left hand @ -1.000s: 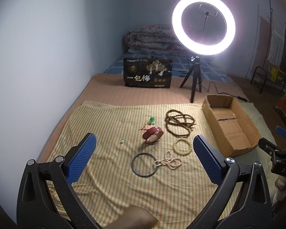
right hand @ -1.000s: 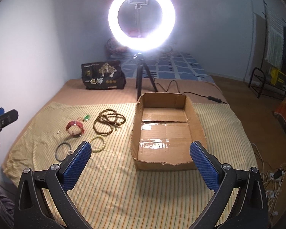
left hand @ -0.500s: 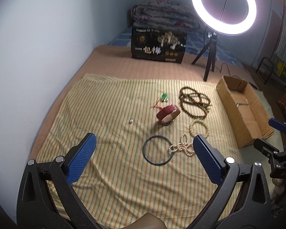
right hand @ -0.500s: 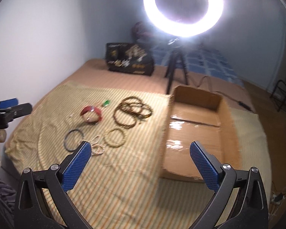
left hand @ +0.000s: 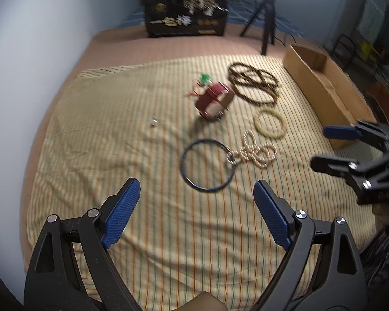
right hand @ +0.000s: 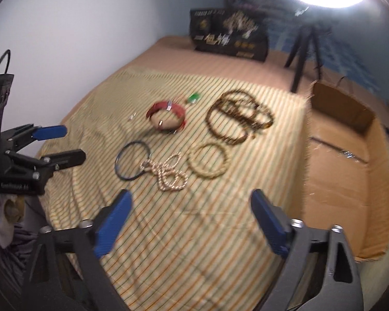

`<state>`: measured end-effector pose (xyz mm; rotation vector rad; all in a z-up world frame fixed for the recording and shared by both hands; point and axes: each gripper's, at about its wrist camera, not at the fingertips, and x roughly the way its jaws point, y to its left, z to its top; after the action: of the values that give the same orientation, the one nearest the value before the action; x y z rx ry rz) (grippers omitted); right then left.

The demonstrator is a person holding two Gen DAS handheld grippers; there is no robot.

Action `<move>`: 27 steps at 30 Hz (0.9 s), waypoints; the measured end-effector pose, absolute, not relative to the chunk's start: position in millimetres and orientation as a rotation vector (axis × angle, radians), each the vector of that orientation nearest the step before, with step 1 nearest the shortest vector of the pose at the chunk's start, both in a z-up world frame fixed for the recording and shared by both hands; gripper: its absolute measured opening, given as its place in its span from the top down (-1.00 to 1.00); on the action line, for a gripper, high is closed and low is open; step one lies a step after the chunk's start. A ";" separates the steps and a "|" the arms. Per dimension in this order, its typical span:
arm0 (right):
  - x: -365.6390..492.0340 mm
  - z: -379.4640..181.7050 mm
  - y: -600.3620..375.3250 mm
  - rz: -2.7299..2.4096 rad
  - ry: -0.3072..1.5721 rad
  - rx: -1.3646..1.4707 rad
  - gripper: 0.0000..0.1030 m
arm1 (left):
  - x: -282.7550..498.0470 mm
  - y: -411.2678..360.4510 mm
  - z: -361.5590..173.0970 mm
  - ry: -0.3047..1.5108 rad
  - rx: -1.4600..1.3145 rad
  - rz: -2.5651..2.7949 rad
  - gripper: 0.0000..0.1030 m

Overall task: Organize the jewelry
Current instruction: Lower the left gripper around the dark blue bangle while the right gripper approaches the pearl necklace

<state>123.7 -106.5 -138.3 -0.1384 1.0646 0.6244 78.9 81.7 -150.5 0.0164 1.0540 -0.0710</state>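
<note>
Jewelry lies on a striped yellow cloth point(left hand: 111, 140). A thin dark bangle point(left hand: 207, 165) point(right hand: 132, 160) lies nearest, linked to a pale bead chain point(left hand: 259, 151) point(right hand: 168, 173). Beyond are a cream bead bracelet point(left hand: 269, 123) point(right hand: 208, 161), a red bracelet point(left hand: 214, 101) point(right hand: 167, 115), a coil of brown beads point(left hand: 254, 83) point(right hand: 240, 119), a green piece point(left hand: 205, 77) point(right hand: 193, 97) and a small silver piece point(left hand: 153, 122). My left gripper point(left hand: 197, 194) is open and empty, just short of the bangle. My right gripper point(right hand: 192, 202) is open and empty, near the bead chain.
An open cardboard box point(left hand: 324, 88) point(right hand: 345, 171) stands right of the cloth. A black printed box point(left hand: 185, 16) point(right hand: 228, 36) and a ring light tripod point(left hand: 267, 15) point(right hand: 306, 49) stand at the back. A blue wall runs along the left.
Both grippers have moved down and forward toward the jewelry. The right gripper has swung left, away from the cardboard box. Both stay open.
</note>
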 end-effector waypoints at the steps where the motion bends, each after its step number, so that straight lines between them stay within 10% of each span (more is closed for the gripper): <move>1: 125.8 -142.1 -105.1 0.634 1.081 -0.130 -0.46 | 80.1 80.0 -154.7 1.065 0.027 -0.085 -0.78; 7: 132.8 -164.8 -88.2 0.712 1.154 -0.130 -0.01 | 91.2 73.3 -176.0 1.117 0.059 -0.140 -0.78; 27: 143.2 -182.0 -69.9 0.717 1.154 -0.226 0.03 | 133.9 73.6 -214.2 1.170 0.102 -0.137 -0.78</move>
<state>143.2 -69.9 -182.0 -0.2265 1.1540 0.7170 133.9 73.6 -214.2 0.1019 1.1700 -0.1372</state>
